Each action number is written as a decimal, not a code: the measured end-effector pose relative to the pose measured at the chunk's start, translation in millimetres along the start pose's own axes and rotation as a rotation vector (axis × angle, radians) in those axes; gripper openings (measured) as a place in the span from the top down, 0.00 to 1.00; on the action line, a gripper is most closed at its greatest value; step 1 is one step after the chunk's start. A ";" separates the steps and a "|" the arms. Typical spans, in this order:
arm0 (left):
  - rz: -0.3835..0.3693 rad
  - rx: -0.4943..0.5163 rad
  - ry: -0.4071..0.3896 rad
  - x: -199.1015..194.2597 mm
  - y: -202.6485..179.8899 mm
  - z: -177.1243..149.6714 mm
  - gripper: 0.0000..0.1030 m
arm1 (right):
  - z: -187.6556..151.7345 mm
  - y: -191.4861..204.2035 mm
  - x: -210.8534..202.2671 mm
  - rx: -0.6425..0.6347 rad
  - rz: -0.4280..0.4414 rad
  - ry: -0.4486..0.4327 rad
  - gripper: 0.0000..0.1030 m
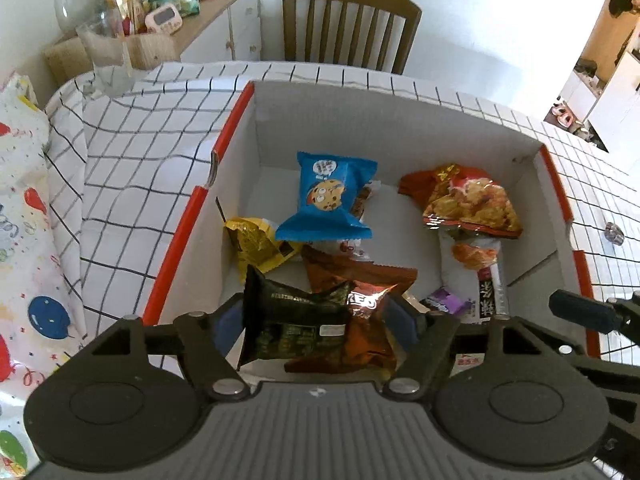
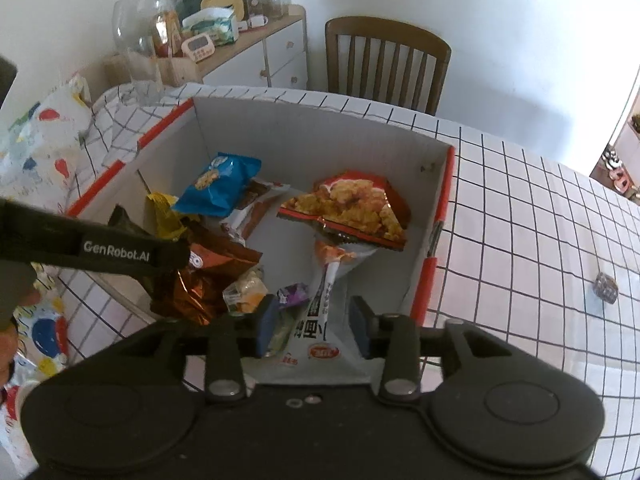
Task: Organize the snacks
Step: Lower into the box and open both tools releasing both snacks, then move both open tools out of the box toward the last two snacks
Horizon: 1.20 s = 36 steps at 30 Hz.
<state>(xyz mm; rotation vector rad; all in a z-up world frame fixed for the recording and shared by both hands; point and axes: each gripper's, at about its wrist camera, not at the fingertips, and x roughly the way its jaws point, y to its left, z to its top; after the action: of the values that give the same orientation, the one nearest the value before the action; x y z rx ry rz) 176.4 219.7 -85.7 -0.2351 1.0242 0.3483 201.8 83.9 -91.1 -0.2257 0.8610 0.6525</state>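
Left wrist view is showing my left gripper [image 1: 316, 322] clamping a black snack packet [image 1: 292, 320] over the cardboard box [image 1: 400, 132], partly hiding an orange packet [image 1: 366, 320] reading "REO". My right gripper [image 2: 314, 326] is hanging open above a white packet [image 2: 324, 320]; "GenRobot.AI" is legible alongside.

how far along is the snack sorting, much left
Mostly done: the box already holds the blue cookie pack, red snack bag, yellow pack and more. In hand: the left gripper is shut on a dark pack over the box. The right gripper is open. Left: one small wrapped item on the table.
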 end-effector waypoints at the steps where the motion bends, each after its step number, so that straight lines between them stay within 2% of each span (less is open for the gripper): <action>1: -0.003 0.003 -0.007 -3.3 -1.1 -0.4 0.28 | 0.8 -0.9 -2.4 0.004 0.008 -0.005 0.58; 3: -0.009 0.006 -0.021 -11.4 -3.3 -1.4 0.28 | 1.7 -1.9 -9.2 0.010 0.016 -0.016 0.55; 8: -0.030 0.026 -0.062 -32.9 -10.8 -3.7 0.28 | 3.7 -8.7 -28.0 0.036 0.045 -0.051 0.41; 12: -0.064 0.041 -0.088 -48.3 -18.8 -5.3 0.28 | 5.6 -14.6 -41.2 0.060 0.057 -0.075 0.35; 17: -0.108 0.049 -0.118 -67.5 -31.8 -7.6 0.28 | 5.8 -25.3 -59.1 0.090 0.068 -0.102 0.22; 25: -0.171 0.068 -0.167 -96.9 -59.2 -12.0 0.22 | 0.4 -48.3 -93.0 0.116 0.083 -0.144 0.15; 32: -0.236 0.100 -0.204 -118.5 -94.5 -16.6 0.22 | -10.9 -74.8 -128.1 0.127 0.066 -0.175 0.07; 36: -0.273 0.111 -0.211 -125.3 -117.4 -20.1 0.17 | -17.8 -95.5 -144.5 0.143 0.040 -0.192 0.05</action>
<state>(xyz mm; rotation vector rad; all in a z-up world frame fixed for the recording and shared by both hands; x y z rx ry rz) 147.1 83.0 15.9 -0.2300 0.7885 0.0659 181.0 -62.4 0.9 -0.0165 0.7254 0.6359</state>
